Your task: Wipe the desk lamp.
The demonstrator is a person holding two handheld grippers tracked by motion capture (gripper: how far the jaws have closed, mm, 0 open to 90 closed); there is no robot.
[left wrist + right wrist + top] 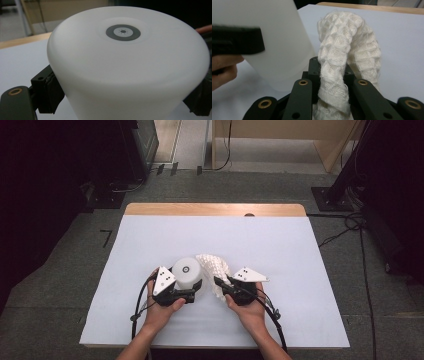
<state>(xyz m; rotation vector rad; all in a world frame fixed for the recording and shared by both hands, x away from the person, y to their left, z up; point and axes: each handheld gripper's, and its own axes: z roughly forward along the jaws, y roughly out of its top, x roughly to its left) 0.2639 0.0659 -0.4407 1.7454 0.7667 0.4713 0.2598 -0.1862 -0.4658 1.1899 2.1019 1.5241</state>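
A white round lamp (187, 270) with a grey ring mark on top (123, 32) sits between the jaws of my left gripper (192, 282), whose pads (51, 91) press on its lower sides. In the right gripper view the lamp (274, 32) leans, with one left jaw lying across it. My right gripper (219, 283) is shut on a white waffle-weave cloth (212, 265). The cloth (342, 50) rises from between the closed jaws (332, 71) and arches over, just right of the lamp.
A white sheet (215, 235) covers the table, leaving a wooden strip (215, 210) bare along the far edge. Cables (350, 225) and a dark stand base (330, 197) lie on the floor at the right, and dark equipment (135, 145) stands at the far left.
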